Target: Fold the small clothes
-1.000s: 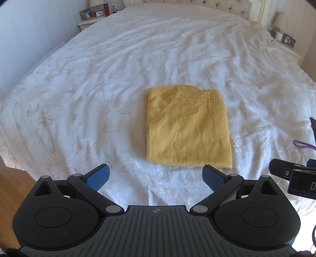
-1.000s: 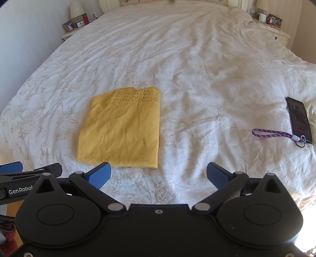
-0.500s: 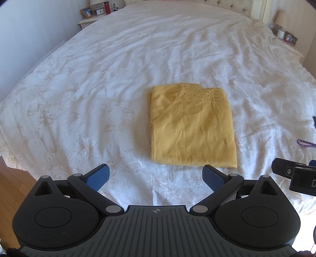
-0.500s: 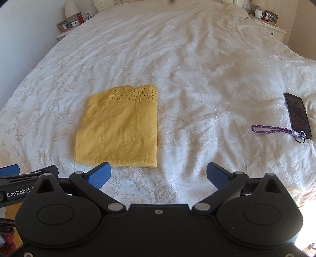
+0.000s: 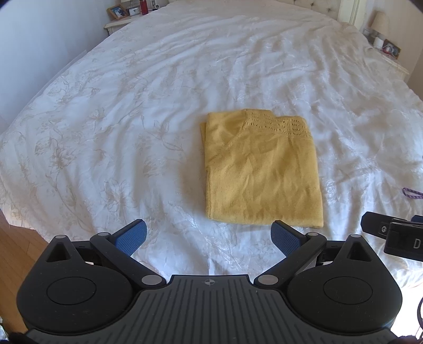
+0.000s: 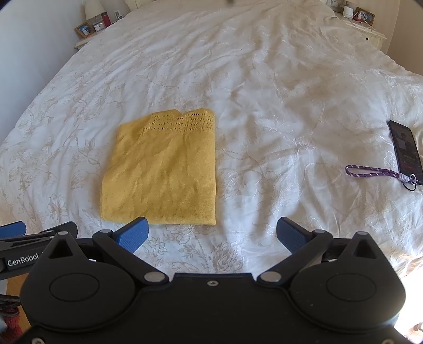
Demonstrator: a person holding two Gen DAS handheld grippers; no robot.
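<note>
A yellow knitted garment [image 5: 261, 169] [image 6: 164, 172] lies folded into a flat rectangle on the white bedspread [image 5: 132, 119] [image 6: 277, 105], its lacy openwork band at the far edge. My left gripper [image 5: 208, 234] hovers open just short of the garment's near edge, with nothing between its blue pads. My right gripper [image 6: 211, 232] is open too and holds nothing; it sits near the garment's near right corner. Each gripper shows at the edge of the other's view.
A dark phone [image 6: 404, 148] with a purple wrist strap [image 6: 375, 173] lies on the bed to the right. Nightstands with photo frames and lamps [image 5: 129, 12] [image 6: 359, 13] flank the headboard. Wooden floor [image 5: 18, 246] shows past the bed's near left edge.
Both grippers have pulled back slightly and tilted, so the folded garment sits a little farther away in each view. The garment itself has not moved, and both stay open.
</note>
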